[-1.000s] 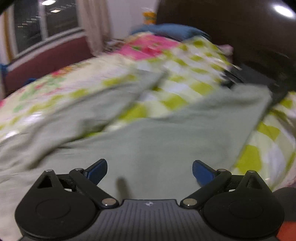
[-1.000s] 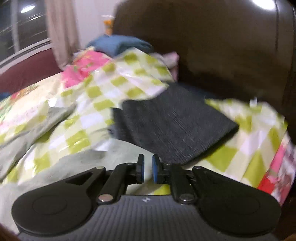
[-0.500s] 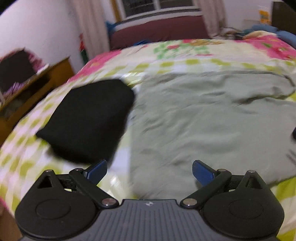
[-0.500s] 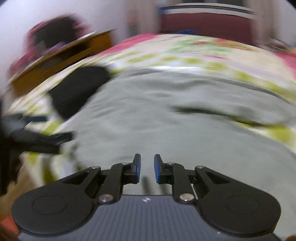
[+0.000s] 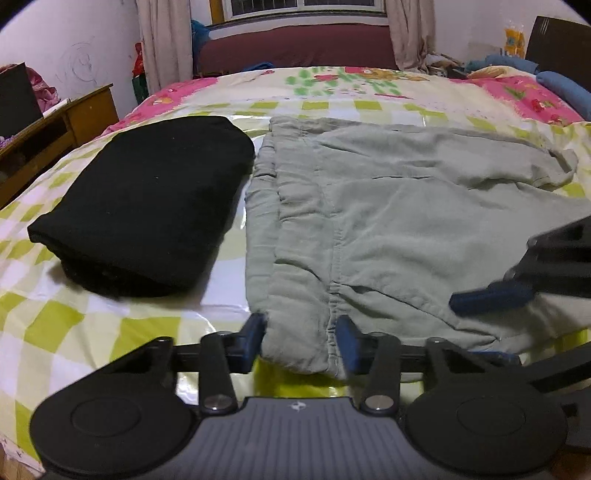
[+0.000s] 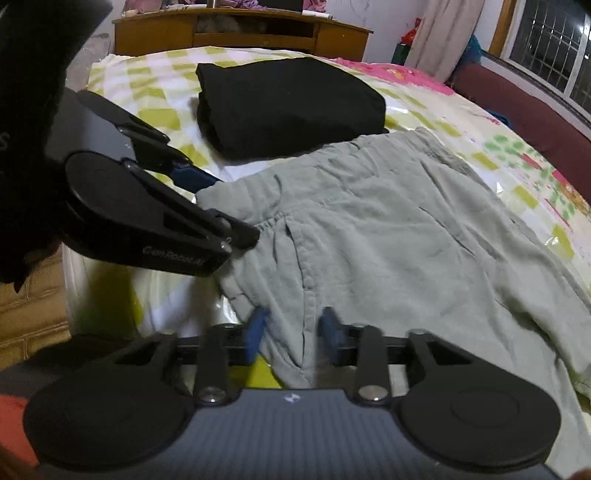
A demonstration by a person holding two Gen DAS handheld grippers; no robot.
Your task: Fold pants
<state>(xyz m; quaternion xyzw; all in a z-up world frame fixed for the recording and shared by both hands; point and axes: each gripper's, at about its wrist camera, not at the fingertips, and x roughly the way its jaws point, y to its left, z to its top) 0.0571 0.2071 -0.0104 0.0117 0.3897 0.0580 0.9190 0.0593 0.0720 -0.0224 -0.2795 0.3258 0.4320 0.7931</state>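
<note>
Pale grey-green pants (image 5: 388, 221) lie spread flat on the bed, waistband toward the left; they also show in the right wrist view (image 6: 388, 229). My left gripper (image 5: 301, 341) is partly open, its blue fingers straddling the near corner of the waistband. My right gripper (image 6: 291, 336) is partly open around the near edge of the pants by a seam, a little to the right. Each gripper shows in the other's view: the right one (image 5: 491, 297) and the left one (image 6: 207, 199). Neither pinches the cloth tight.
A folded black garment (image 5: 147, 210) lies on the bed just left of the pants, also in the right wrist view (image 6: 288, 103). The bedspread (image 5: 55, 325) is checked green and white. A wooden desk (image 6: 240, 33) stands beyond the bed, a dark red sofa (image 5: 295, 48) under the window.
Both views swung from the headboard end to the waistband end of the pants. Both grippers came down to the near edge; the left narrowed and the right opened around the cloth.
</note>
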